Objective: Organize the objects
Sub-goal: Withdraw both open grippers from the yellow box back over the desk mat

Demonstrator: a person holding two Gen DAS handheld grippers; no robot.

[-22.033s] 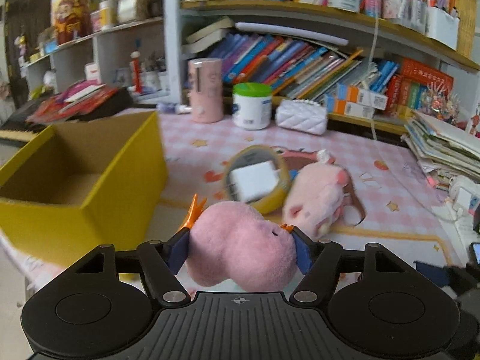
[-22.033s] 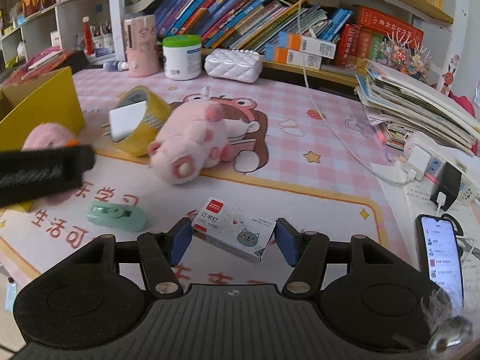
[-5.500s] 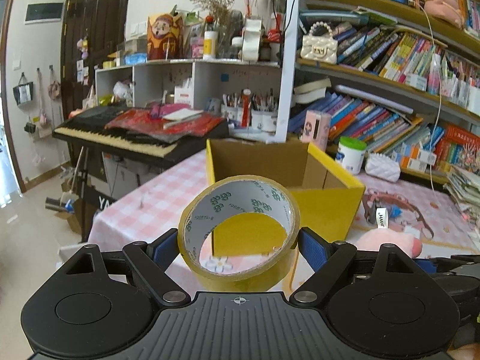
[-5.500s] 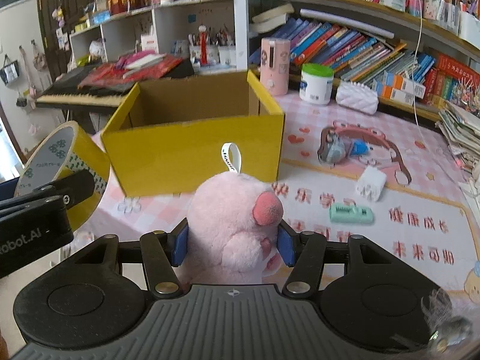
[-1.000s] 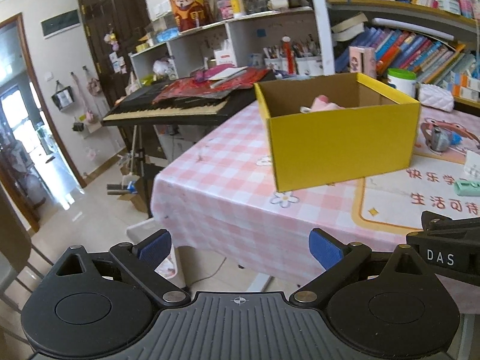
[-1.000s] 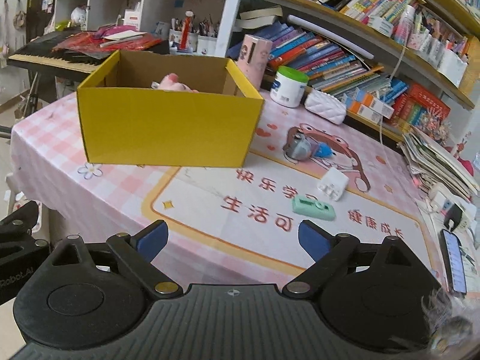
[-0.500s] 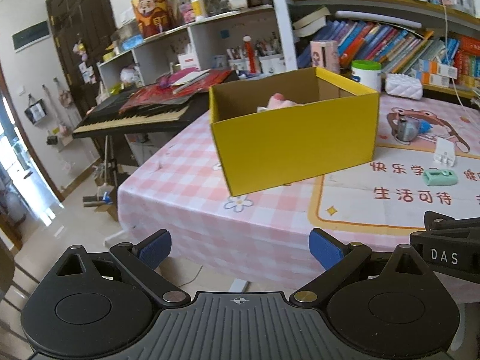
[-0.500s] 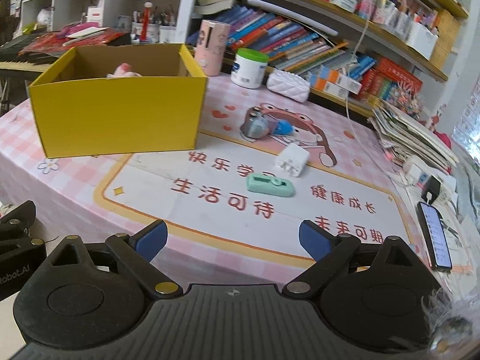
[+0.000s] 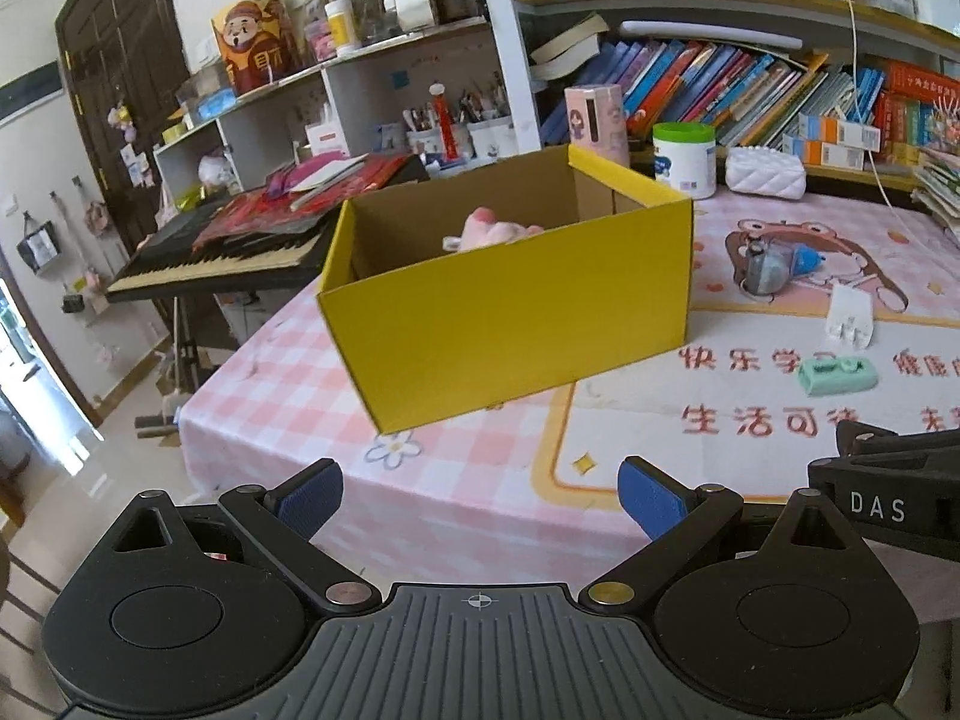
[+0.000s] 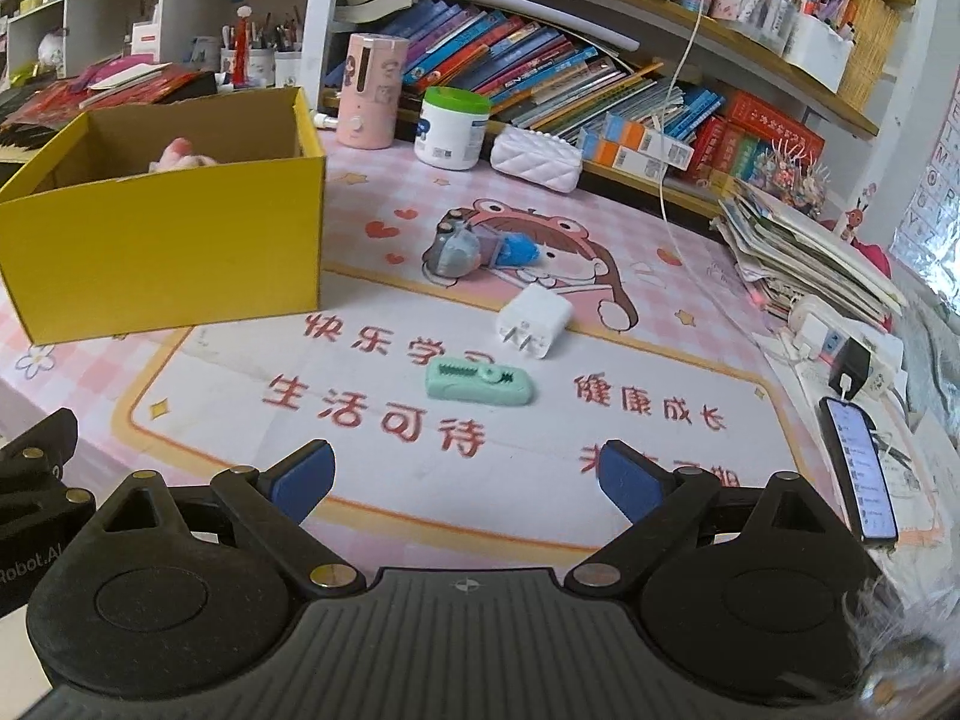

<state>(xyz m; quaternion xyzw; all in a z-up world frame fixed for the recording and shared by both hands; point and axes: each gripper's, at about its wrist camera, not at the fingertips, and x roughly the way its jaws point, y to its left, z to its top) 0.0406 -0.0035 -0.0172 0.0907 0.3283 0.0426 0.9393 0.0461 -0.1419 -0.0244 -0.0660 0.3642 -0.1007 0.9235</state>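
Standing by the near edge of the pink checked table, I see both tongs held back from the work, wide apart and holding nothing: the left gripper faces the open yellow cardboard box, and the right gripper looks over the printed cartoon desk mat.

The box sits toward the left end of the table, near its front edge, one corner touching or just over the mat's border. A pink plush toy pokes above its rim from inside. Three loose things lie on the mat, well apart from the box. The mint-green plastic stapler-like piece is nearest the right tongs, lying flat with its long side across the view. Just behind it sits the white wall charger plug, prongs pointing toward the near edge. Farther back is a small grey and blue gadget, which I cannot identify.

My guess is that the step in hand is fetching the next loose item for the box, and the green piece looks the natural choice for the right tongs. To do it well, I would come down from above with the fingers across its short width, centred along its length so it does not swivel, and close gently, since it looks like smooth plastic. The charger sits close behind, so the far finger should stay clear of it. The left tongs could wait or take the plug by its flat sides.
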